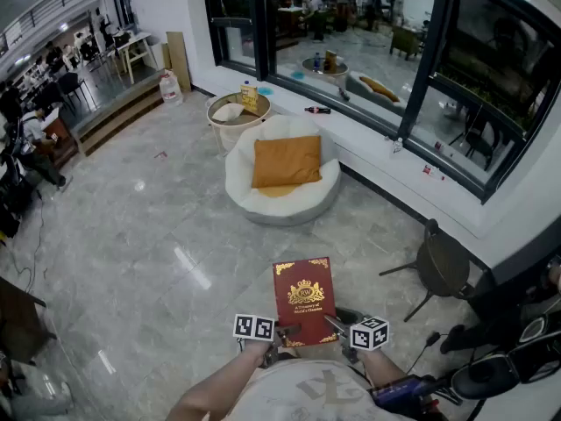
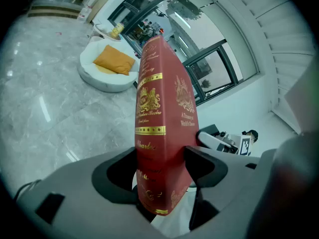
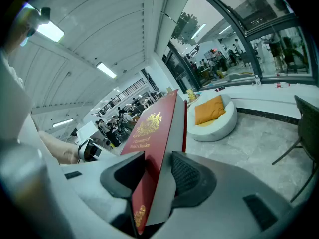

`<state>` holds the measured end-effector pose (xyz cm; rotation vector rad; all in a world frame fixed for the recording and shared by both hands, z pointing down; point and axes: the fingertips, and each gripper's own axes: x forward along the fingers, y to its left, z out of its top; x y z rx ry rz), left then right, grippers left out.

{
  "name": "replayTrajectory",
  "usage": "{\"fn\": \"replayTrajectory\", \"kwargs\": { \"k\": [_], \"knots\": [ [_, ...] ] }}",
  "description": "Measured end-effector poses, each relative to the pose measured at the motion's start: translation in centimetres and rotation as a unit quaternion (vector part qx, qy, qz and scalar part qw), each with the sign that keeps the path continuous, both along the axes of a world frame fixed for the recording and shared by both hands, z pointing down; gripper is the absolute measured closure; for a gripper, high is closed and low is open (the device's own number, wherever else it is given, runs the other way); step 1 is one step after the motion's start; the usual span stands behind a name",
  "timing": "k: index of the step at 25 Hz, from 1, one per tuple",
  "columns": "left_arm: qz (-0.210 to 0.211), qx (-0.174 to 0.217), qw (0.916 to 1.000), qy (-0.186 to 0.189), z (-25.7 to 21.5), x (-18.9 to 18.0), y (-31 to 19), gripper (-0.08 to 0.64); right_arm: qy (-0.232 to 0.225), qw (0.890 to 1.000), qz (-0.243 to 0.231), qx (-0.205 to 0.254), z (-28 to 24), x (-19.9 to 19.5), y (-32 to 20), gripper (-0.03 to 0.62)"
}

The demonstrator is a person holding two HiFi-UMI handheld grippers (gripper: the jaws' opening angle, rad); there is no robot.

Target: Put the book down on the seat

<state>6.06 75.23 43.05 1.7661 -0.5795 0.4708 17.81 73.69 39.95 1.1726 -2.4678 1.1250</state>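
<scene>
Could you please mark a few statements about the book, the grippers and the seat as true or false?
1. The left gripper and the right gripper both clamp the book. True.
2. An orange cushion lies on the seat. True.
3. The book already lies on the seat. False: it is held over the floor, well short of the seat.
4. The book's cover is blue. False: it is red with gold print.
</scene>
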Motion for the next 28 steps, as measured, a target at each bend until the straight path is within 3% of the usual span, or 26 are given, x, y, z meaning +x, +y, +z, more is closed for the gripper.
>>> {"fn": "replayTrajectory", "kwargs": {
  "k": [11,18,28],
  "knots": [
    [-0.015,-0.016,0.9994,0.026,1.4,-1.5,-5.4,0.245,0.007,1.0,0.005,-0.005,0.8,-1.6,-5.7,0.411],
    [-0.041,-0.028,0.9984,0.028,2.2,-2.8,-7.0,0.245,0.01,0.999,-0.023,-0.022,1.8,-3.1,-7.9,0.411],
    [-0.1,-0.035,0.9943,-0.009,3.8,-6.5,-12.1,0.245,-0.015,0.995,-0.086,-0.038,4.2,-6.9,-14.4,0.413]
  ]
}}
